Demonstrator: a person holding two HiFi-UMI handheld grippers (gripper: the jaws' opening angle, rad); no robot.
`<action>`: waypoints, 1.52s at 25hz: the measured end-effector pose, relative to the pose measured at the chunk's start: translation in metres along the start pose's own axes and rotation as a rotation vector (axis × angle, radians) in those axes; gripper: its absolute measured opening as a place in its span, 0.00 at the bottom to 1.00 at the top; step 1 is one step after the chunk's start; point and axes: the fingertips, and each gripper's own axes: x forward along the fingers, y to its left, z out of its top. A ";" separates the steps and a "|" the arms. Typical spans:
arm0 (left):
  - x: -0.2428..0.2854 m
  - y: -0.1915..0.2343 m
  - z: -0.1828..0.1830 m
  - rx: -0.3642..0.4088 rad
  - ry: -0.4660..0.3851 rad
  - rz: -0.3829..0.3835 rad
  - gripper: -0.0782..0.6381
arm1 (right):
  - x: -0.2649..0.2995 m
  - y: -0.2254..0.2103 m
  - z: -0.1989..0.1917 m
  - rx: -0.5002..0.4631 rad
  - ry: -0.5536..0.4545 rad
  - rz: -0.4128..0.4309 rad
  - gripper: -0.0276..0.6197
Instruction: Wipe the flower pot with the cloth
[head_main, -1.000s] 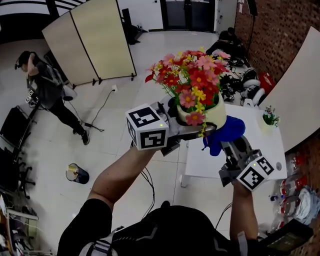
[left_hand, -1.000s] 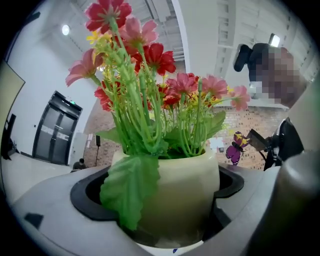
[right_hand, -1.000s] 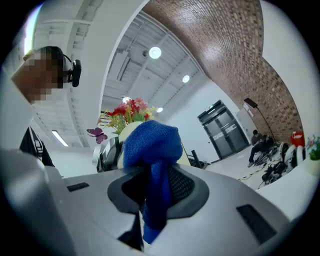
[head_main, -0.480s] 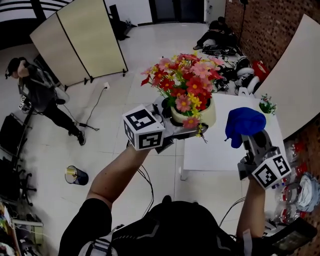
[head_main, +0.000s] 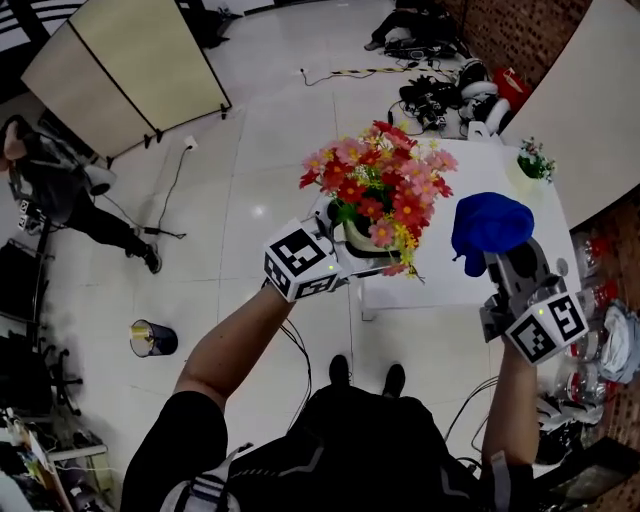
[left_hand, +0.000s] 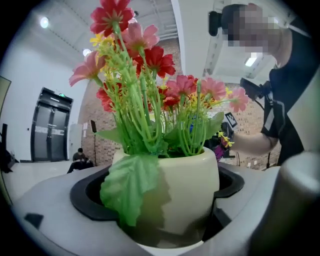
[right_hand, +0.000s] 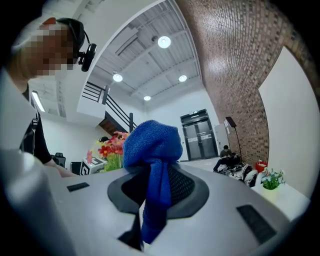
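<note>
Cream flower pot (head_main: 354, 239) clamped in our L gripper (head_main: 342, 263), above white table's (head_main: 450, 288) near edge. We note R gripper (head_main: 506, 262) pinching blue cloth (head_main: 490, 224) over same table, beside pot, apart.

Centre of the head view: the cream, rounded flower pot (head_main: 354, 240) is clamped between the jaws of the left gripper (head_main: 372, 262). It's crammed with red, pink and yellow flowers, and one big green leaf droops over its rim. To its right and clear of it, the blue cloth (head_main: 490, 225) is bunched into a ball, pinched in the jaws of the right gripper (head_main: 503, 262), with a tail hanging down between them.
</note>
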 end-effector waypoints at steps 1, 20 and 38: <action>0.003 -0.002 -0.015 0.001 0.003 -0.017 0.90 | 0.002 -0.001 -0.007 0.006 0.011 -0.002 0.14; 0.050 -0.027 -0.245 -0.008 0.048 -0.120 0.90 | 0.021 -0.049 -0.159 0.056 0.165 0.000 0.14; 0.055 -0.065 -0.317 -0.005 0.070 -0.120 0.90 | 0.010 -0.056 -0.212 0.064 0.197 0.002 0.14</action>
